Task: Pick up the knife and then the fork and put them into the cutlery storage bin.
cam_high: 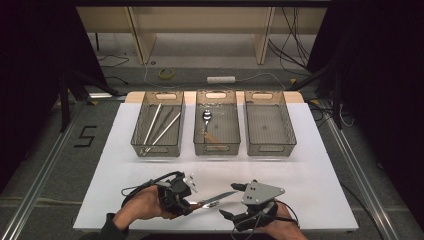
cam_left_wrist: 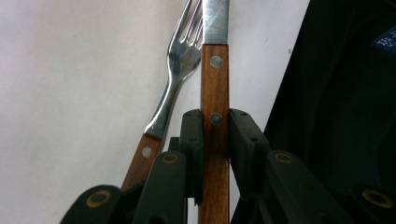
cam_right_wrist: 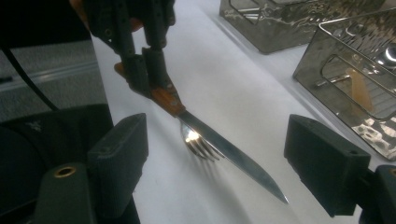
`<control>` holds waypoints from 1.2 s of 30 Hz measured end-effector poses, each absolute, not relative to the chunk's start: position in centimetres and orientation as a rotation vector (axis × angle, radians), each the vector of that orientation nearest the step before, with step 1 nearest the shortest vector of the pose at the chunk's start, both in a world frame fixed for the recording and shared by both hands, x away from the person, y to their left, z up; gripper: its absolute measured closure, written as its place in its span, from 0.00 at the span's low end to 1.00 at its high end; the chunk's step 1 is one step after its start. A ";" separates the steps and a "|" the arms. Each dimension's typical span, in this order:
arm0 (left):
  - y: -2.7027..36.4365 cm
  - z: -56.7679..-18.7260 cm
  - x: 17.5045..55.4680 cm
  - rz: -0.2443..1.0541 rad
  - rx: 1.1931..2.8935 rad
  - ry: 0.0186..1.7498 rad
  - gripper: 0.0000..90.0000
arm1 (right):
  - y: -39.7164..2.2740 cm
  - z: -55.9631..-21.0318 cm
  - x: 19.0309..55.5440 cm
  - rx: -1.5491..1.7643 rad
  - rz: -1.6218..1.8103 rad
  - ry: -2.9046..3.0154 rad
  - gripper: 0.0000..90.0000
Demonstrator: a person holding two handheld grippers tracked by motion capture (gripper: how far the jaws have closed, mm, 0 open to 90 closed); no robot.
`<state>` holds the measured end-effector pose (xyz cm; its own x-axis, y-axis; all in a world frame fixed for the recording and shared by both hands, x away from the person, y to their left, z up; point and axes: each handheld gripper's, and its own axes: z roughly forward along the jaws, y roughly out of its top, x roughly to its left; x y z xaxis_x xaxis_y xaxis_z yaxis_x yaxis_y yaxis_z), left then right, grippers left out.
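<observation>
At the table's near edge, my left gripper [cam_high: 186, 204] pinches the wooden handle of a knife [cam_high: 216, 199], blade aimed at my right gripper [cam_high: 232, 200], whose jaws stand spread around empty air. A fork [cam_left_wrist: 175, 79] rides just beside the knife, its handle tucked down among the left jaws; I cannot tell whether they grip it. Beyond, three bins sit in a row on the white table [cam_high: 320, 165]: the left bin [cam_high: 158, 123] holds long utensils, the middle bin [cam_high: 216, 121] a spoon [cam_high: 206, 119].
</observation>
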<state>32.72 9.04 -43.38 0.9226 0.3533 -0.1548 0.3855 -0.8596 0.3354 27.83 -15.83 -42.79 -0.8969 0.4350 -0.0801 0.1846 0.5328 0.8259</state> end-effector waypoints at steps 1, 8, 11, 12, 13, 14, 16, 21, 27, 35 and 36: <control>8.8 -43.4 32.8 -0.126 2.723 0.534 0.84 | -15.7 -42.8 27.8 0.507 1.280 2.504 0.26; 7.3 -43.2 33.3 -0.159 2.740 0.501 0.84 | -14.6 -43.3 27.5 0.413 1.176 2.511 0.28; 7.0 -43.0 33.6 -0.169 2.734 0.497 0.84 | -14.2 -43.6 27.4 0.377 1.147 2.520 0.30; 7.0 -42.9 33.6 -0.175 2.733 0.498 0.84 | -14.1 -43.7 27.4 0.360 1.133 2.521 0.30; 7.0 -42.9 33.6 -0.174 2.734 0.498 0.84 | -14.0 -43.8 27.4 0.350 1.122 2.523 0.31; 7.0 -42.8 33.6 -0.178 2.733 0.499 0.84 | -13.9 -43.9 27.4 0.340 1.115 2.526 0.31; 7.1 -42.8 33.6 -0.180 2.731 0.505 0.84 | -13.7 -44.0 27.4 0.314 1.098 2.529 0.33; 7.1 -42.6 33.5 -0.194 2.735 0.503 0.84 | -13.3 -44.3 27.5 0.274 1.054 2.508 0.36; 7.1 -42.5 33.5 -0.211 2.737 0.501 0.84 | -12.6 -44.7 27.3 0.212 0.999 2.503 0.41; 6.8 -42.3 33.2 -0.225 2.733 0.508 0.84 | -11.9 -45.2 27.0 0.114 0.937 2.478 0.50; 6.7 -42.3 33.2 -0.229 2.732 0.509 0.84 | -11.7 -45.2 27.0 0.101 0.929 2.478 0.51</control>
